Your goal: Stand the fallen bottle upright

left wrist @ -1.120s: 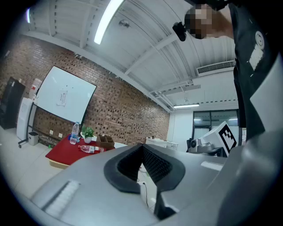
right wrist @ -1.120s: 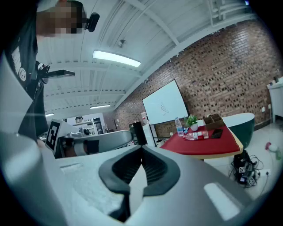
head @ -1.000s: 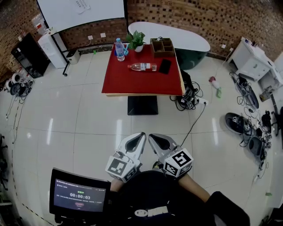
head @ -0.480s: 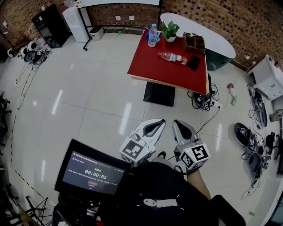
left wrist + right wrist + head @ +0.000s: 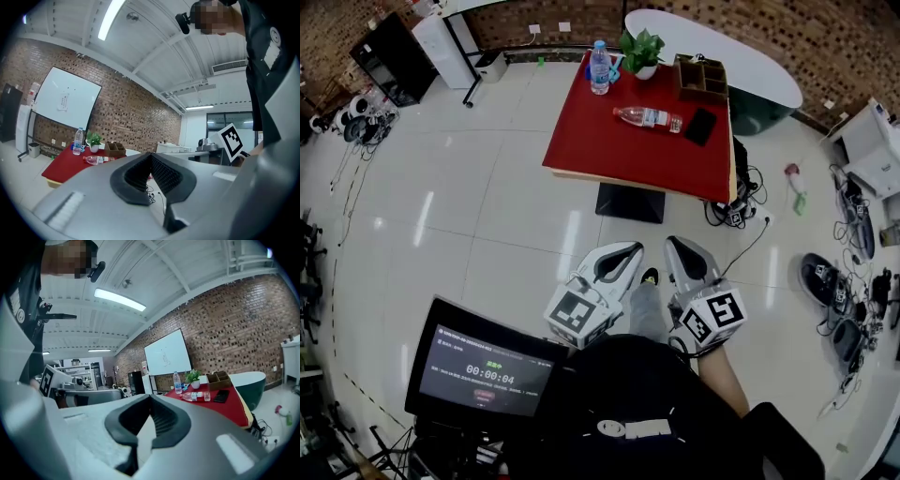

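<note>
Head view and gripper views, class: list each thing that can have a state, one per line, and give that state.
fallen bottle, lying on its side on the red table
standing bottle, upright near the table's far edge
phone, lying flat, screen dark
timer screen, lit
left gripper, shut, nothing between its jaws
right gripper, shut, nothing between its jaws

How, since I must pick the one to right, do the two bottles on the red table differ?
Pose: the standing bottle is upright; the fallen bottle lies on its side. Place: the standing bottle is at the far edge beside the plant; the fallen bottle lies nearer the middle, beside a flat black item. Both are clear plastic, on the red table.
</note>
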The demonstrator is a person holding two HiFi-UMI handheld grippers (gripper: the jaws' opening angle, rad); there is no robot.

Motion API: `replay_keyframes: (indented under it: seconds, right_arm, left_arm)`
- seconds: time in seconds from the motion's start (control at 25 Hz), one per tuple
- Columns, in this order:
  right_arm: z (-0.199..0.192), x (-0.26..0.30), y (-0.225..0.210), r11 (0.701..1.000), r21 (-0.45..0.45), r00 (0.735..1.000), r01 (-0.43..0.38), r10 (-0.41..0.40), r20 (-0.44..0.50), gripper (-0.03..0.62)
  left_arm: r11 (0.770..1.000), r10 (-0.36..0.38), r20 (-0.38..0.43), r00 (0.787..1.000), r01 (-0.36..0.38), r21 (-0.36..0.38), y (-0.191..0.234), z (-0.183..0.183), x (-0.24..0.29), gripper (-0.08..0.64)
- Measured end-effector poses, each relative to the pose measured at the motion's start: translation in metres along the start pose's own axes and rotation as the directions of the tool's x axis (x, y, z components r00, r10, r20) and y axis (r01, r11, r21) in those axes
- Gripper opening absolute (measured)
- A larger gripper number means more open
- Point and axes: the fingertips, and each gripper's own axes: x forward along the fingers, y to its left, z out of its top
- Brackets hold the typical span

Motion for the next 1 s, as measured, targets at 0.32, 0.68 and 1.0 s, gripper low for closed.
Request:
replay_keyframes:
  seconds: [0.32, 0.68, 1.0]
  right_arm:
    - [0.043, 0.056, -0.148, 0.996, -0.007, 0.996, -0.092, 0.092, 0.005, 0.005]
    - [0.028, 0.156, -0.195, 0.883, -0.348, 0.912, -0.314, 0.179, -0.369, 0.284]
    - [0.006, 0.257, -0.218, 0.627, -0.625, 0.788, -0.465, -0.029, -0.615, 0.293]
  left_arm:
    - [0.998, 0.054, -0.041, 0.998, -0.052, 0.037, 0.042, 0.015, 0.153, 0.006]
    - [0.986, 0.163, -0.097, 0.982, -0.159, 0.05, 0.108, 0.012, 0.197, 0.006]
    - [0.984, 0.177, -0.034, 0.984, -0.175, 0.041, 0.167, 0.035, 0.191, 0.006]
